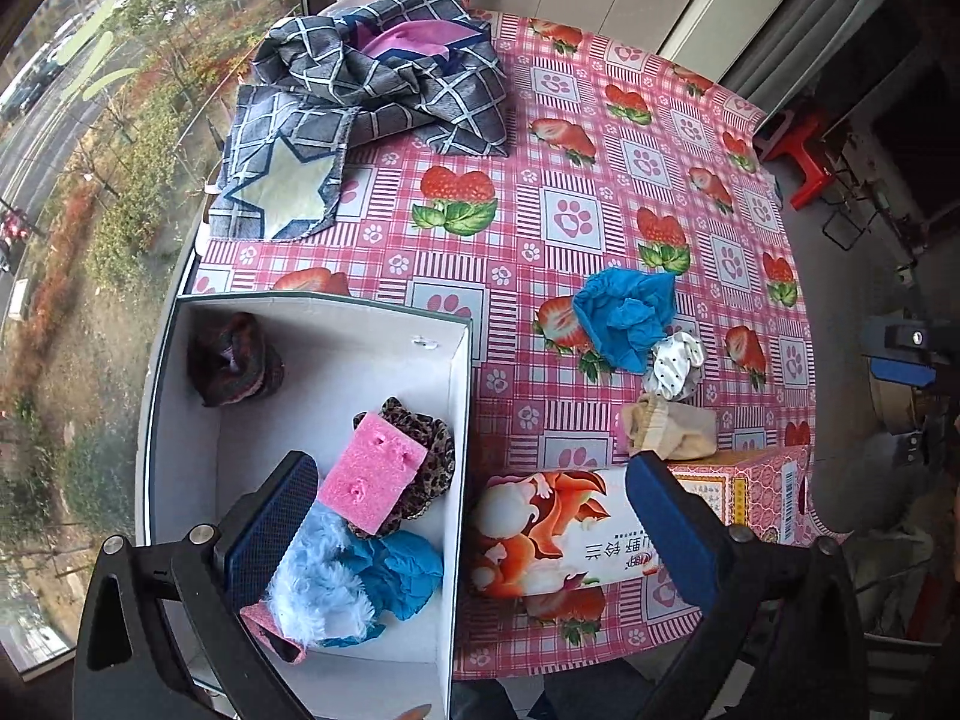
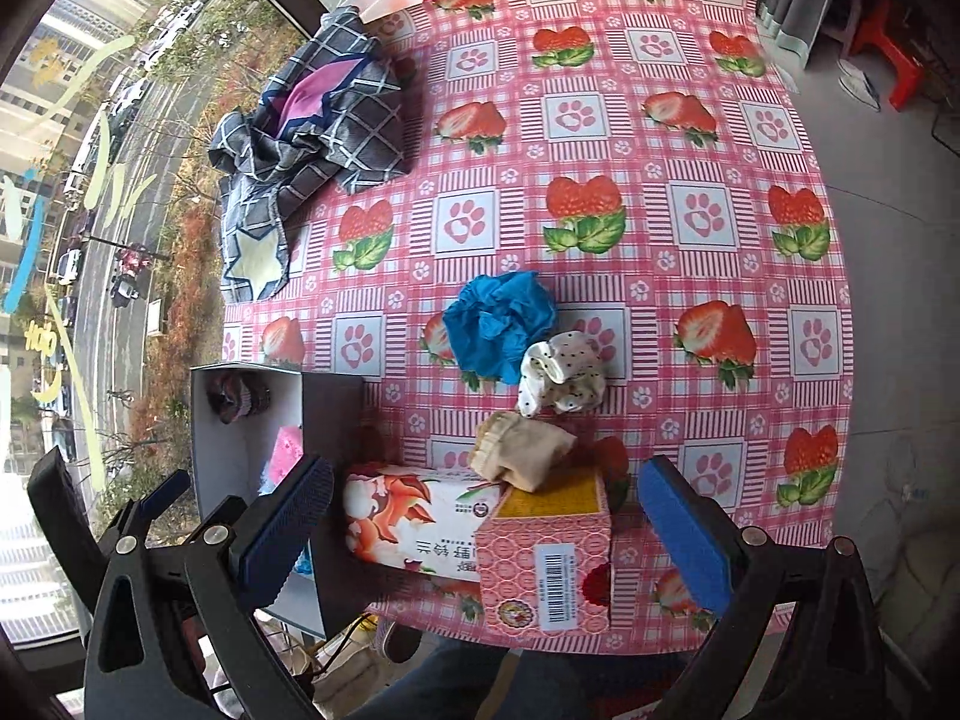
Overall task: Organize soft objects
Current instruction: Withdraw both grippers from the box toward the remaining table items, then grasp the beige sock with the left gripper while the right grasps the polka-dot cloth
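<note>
Soft pieces split between box and table

Soft objects already sorted lie in the white box [image 1: 312,360]: a pink sponge [image 1: 372,480], a leopard-print scrunchie [image 1: 432,438], a pale blue fluffy piece [image 1: 318,588], a blue crumpled cloth [image 1: 396,570] and a dark scrunchie [image 1: 234,360] in the far corner. Three remain on the table [image 2: 690,120]: a blue cloth wad [image 2: 498,324], a white dotted sock [image 2: 561,378] touching it, and a beige sock [image 2: 522,450] resting against the tissue pack [image 2: 420,516] and pink carton [image 2: 546,564].

Judged from the right wrist view, the beige sock lies straight ahead of the right gripper [image 2: 489,534], just beyond the carton, its long axis running across the line of the jaws. Those jaws stand wide apart with nothing gripped. The left gripper [image 1: 474,531] hangs over the box's right wall, jaws fully spread and empty, the loose pieces well off to its right. The right hand looks the nearer for the next pick
</note>
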A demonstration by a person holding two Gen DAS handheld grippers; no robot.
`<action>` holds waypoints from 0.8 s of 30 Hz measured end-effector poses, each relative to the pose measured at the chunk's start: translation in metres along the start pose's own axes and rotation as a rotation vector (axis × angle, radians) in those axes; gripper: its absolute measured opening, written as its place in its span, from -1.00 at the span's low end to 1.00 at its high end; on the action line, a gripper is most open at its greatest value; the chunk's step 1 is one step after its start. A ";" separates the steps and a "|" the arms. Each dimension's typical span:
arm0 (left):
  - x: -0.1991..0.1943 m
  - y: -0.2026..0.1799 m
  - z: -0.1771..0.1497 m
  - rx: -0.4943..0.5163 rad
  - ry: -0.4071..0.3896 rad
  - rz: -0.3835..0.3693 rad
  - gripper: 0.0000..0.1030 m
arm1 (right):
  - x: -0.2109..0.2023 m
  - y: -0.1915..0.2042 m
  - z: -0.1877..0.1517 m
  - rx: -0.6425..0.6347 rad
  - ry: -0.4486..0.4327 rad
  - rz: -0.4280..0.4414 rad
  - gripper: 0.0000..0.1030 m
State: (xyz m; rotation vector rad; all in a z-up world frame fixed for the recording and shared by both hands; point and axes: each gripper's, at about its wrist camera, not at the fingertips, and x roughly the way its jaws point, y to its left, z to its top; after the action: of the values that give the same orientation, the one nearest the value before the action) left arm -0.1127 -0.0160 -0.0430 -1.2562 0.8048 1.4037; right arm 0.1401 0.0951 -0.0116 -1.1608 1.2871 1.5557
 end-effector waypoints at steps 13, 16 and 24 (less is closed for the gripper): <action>0.039 -0.043 0.028 0.022 0.082 0.067 0.99 | 0.117 -0.057 0.036 -0.026 0.235 -0.005 0.99; 0.049 -0.047 0.033 0.008 0.103 0.084 0.99 | 0.146 -0.054 0.046 -0.058 0.282 0.017 0.99; 0.077 -0.061 0.042 0.015 0.164 0.131 0.99 | 0.207 -0.040 0.054 -0.183 0.379 -0.032 0.99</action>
State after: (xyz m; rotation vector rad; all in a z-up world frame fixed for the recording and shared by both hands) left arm -0.0585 0.0577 -0.0981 -1.3395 1.0235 1.4076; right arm 0.1135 0.1590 -0.2178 -1.6451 1.3758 1.5007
